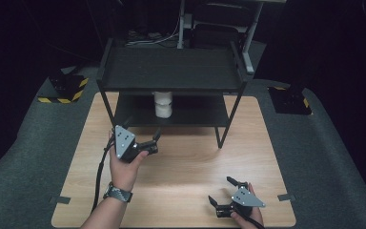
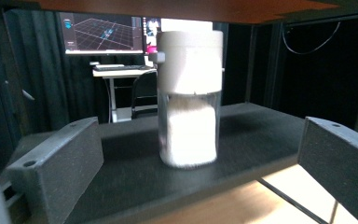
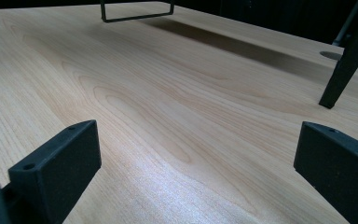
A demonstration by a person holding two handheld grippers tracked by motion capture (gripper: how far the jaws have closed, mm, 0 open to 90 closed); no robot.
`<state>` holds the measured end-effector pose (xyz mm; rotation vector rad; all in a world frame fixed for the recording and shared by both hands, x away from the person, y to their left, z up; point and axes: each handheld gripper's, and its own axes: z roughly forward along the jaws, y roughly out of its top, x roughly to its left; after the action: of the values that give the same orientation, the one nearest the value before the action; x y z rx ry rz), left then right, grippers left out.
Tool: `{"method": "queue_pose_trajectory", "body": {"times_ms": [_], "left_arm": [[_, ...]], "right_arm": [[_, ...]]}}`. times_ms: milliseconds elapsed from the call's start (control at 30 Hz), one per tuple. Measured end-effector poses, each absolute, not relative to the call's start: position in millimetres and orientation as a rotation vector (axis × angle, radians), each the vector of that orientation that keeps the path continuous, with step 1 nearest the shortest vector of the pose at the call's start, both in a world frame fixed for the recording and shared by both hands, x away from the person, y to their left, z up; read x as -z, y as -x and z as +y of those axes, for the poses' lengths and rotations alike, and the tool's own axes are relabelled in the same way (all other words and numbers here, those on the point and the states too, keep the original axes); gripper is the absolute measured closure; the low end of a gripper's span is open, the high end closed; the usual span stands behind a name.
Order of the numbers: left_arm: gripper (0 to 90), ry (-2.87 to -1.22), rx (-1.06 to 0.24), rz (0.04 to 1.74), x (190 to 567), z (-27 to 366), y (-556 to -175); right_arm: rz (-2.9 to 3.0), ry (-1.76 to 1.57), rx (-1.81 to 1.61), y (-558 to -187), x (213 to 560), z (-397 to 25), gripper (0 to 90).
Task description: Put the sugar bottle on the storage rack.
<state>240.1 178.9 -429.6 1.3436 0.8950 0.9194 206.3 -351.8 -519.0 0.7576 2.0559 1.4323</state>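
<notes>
A jar [image 1: 163,104] with a white lid and white powder inside stands on the lower shelf [image 1: 195,116] of a black rack. In the left gripper view the jar [image 2: 189,98] is upright and centred just ahead of the jaws. My left gripper [image 1: 142,128] is held in front of the lower shelf, open, pointing at the jar and apart from it. Its jaws stand wide to either side of the jar, with the left gripper [image 2: 200,140] holding nothing. My right gripper [image 1: 220,190] rests low near the table's front right edge, open and empty. The right gripper [image 3: 196,149] faces bare wood.
The black two-tier rack [image 1: 171,67] stands at the back of the wooden table [image 1: 186,167]; its top shelf overhangs the jar. A rack leg [image 3: 345,60] stands ahead of the right gripper. Grey floor surrounds the table.
</notes>
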Motion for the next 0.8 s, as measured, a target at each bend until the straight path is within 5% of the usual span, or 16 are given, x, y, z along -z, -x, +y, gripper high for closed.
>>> {"method": "queue_pose_trajectory", "body": {"times_ms": [800], "left_arm": [[0.5,-1.440,-0.824,0.892,515.0,217.5,-166.8]], "right_arm": [[2.050,-0.753,-1.431,-205.7,519.7,-351.4,0.5]]}}
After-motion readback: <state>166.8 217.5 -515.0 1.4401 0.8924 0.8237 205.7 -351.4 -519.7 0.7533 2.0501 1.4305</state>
